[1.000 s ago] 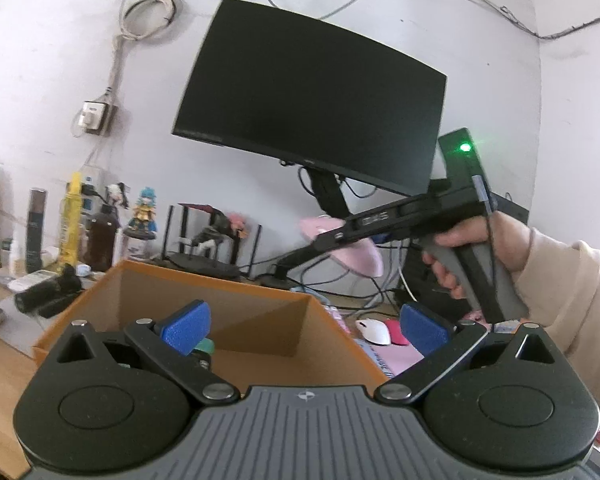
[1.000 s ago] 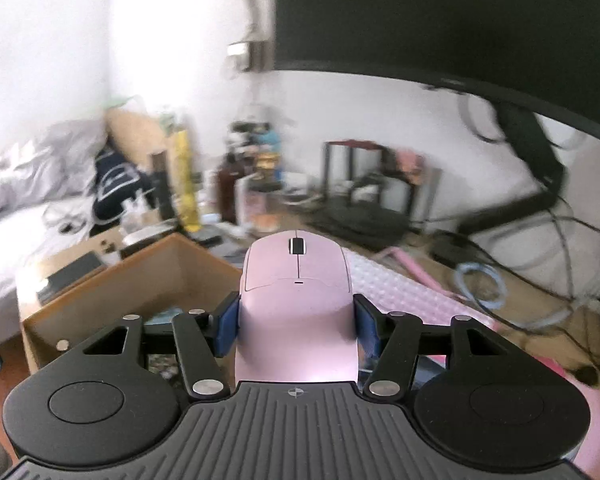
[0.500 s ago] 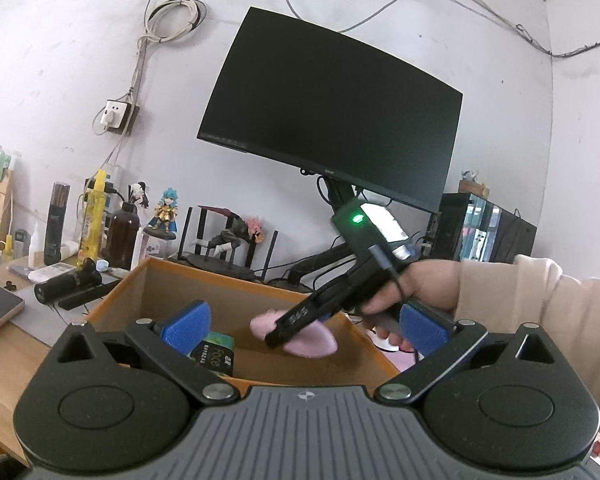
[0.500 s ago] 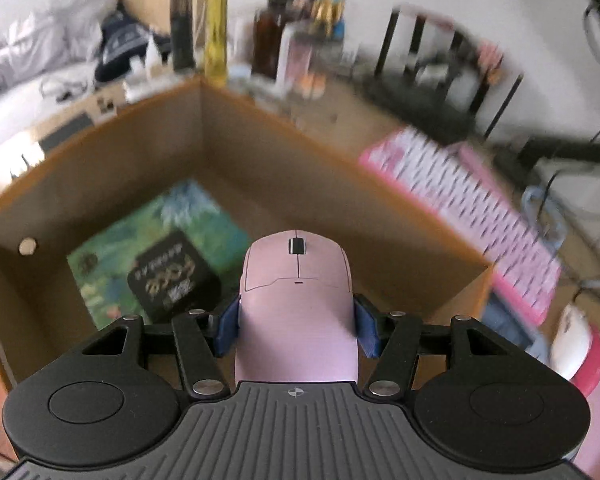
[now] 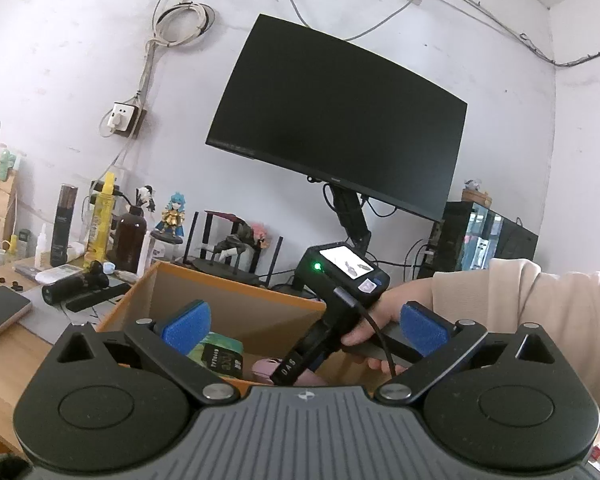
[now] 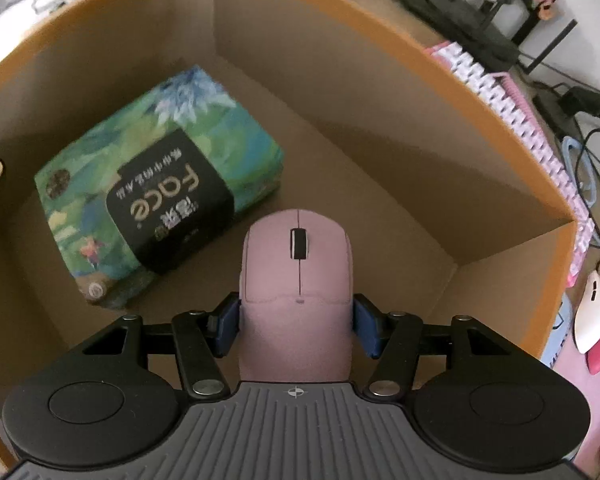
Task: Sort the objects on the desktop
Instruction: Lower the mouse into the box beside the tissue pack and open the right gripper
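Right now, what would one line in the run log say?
task: sort desktop objects | right tongs: shut on pink mouse, inside cardboard box | beside tissue pack | left tongs: open, empty, at the box

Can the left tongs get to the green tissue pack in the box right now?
Probably yes. The left tongs are open and empty above the box, whose top is open. The tissue pack lies uncovered, but the right tongs, holding the pink mouse, crowd the space beside it.

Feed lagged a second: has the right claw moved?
Yes. The right claw, shut on the mouse, went down into the box, beside the tissue pack.
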`<state>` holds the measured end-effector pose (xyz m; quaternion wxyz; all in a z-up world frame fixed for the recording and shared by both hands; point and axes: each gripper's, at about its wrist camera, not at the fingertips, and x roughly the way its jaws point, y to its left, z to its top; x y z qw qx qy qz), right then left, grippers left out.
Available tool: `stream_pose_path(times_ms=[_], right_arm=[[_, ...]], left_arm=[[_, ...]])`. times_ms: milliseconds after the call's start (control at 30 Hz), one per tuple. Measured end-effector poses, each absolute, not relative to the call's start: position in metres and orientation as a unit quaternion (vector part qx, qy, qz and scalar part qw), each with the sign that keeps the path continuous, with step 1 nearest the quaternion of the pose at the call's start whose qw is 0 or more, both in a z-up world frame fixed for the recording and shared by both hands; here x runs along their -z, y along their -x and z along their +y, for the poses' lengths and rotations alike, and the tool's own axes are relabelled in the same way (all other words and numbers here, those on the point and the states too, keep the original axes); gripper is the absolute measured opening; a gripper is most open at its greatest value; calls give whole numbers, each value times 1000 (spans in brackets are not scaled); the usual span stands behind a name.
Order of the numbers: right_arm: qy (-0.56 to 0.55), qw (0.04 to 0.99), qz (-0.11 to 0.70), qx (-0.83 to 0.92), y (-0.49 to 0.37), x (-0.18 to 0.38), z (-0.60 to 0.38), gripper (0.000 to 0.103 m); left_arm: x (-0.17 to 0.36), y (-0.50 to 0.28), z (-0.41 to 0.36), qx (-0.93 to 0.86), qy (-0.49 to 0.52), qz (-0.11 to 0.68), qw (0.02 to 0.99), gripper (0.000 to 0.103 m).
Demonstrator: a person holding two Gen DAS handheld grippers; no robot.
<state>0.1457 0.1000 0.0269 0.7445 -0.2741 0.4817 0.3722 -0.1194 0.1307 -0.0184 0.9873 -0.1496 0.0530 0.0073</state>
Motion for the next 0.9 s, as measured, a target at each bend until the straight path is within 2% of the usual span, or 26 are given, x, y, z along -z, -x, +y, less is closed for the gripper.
stream_pose_path(times_ms=[167,200,267,300,400,900], right_arm=[[289,732,498,-365,-140,-27,98,64],[292,729,501,-364,-139,-27,98,66],[298,724,507,-361,-136,-26,97,81],[295,724,508,-361,-136,-21,104,83],[267,743,493,-366,-137,5,130,83],[140,837,350,-397,-94,-85,10,88]], left_arm=[[18,122,132,-14,147,55,987,103],[18,123,132,-15,146,56,988,103],[18,125,133,-19,145,56,988,103],[17,125,133,-21,143,55,988,103],[16,128,135,-31,140,55,988,103],[5,104,153,-84,131,79,985,103]])
